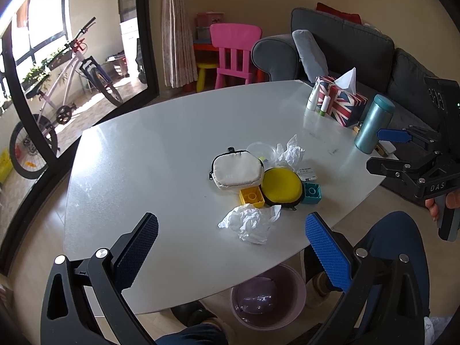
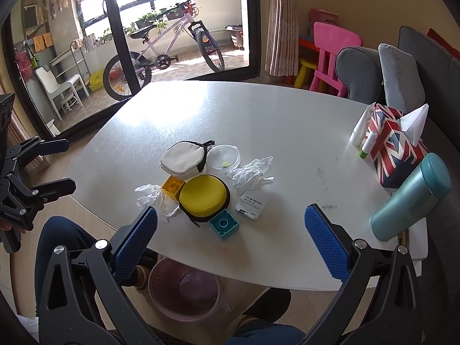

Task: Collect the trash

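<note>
Two crumpled white tissues lie on the white table (image 1: 149,149). The near tissue (image 1: 250,222) (image 2: 155,198) sits by the front edge, beside a yellow brick (image 1: 252,197). The far tissue (image 1: 289,151) (image 2: 250,174) lies behind a round yellow case (image 1: 282,186) (image 2: 203,196). My left gripper (image 1: 231,236) hovers open just short of the near tissue, nothing between its fingers. My right gripper (image 2: 231,227) is open above the table's front edge, near a teal brick (image 2: 224,224). A purple waste bin (image 1: 267,296) (image 2: 186,290) stands on the floor under the table edge.
Also on the table: a white pouch (image 1: 238,169), a clear lidded tub (image 2: 223,159), a small white card (image 2: 250,205), a flag-patterned tissue box (image 2: 395,149), a teal flask (image 2: 414,198) and small tubes. A grey sofa and pink chair stand behind. A person's knees flank the bin.
</note>
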The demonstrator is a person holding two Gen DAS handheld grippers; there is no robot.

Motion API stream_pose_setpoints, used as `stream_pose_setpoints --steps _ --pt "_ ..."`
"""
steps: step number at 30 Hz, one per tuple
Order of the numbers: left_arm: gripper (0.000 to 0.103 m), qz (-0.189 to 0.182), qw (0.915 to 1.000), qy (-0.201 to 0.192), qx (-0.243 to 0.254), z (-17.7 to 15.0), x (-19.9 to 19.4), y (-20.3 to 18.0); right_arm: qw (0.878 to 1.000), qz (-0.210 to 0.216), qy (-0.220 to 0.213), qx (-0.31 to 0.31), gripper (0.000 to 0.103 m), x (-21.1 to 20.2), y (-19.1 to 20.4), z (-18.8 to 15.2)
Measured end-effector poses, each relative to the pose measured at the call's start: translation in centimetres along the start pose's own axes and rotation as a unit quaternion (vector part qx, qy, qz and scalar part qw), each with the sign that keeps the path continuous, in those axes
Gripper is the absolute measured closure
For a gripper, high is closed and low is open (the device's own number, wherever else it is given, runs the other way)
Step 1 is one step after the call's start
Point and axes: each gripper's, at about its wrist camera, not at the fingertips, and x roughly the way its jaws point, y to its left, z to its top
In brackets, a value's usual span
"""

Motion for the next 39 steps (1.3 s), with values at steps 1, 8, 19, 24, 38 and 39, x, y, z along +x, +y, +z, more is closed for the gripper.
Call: stream_pose_setpoints --steps 1,8,19,24,38,39 --pt "0.005 -0.001 1.0 -0.001 0.0 0.0 0.0 -0.1 1.0 0.0 0.0 0.0 0.003 0.0 0.0 0.0" --pt "0.005 -0.001 1.0 0.0 0.0 -0.3 0.1 0.1 1.0 0.0 0.0 0.001 0.003 0.0 0.0 0.0" --pt "0.005 -0.002 1.0 -0.001 0.0 0.0 0.0 -0.1 1.0 0.0 0.0 0.001 0.003 0.0 -0.1 0.0" --pt "0.005 -0.003 1.0 0.0 0.0 -0.2 0.0 0.1 1.0 0.0 0.0 0.001 0.003 0.1 -0.2 0.0" --pt "0.005 -0.001 0.9999 0.014 0.003 0.0 1.6 0.1 1.0 -0.003 0.004 0.007 0.003 0.5 -0.7 -0.1" --pt "0.005 -0.001 0.9999 0.017 0.003 0.0 1.9 0.2 1.0 -0.003 0.005 0.007 0.003 0.6 -0.7 -0.1"
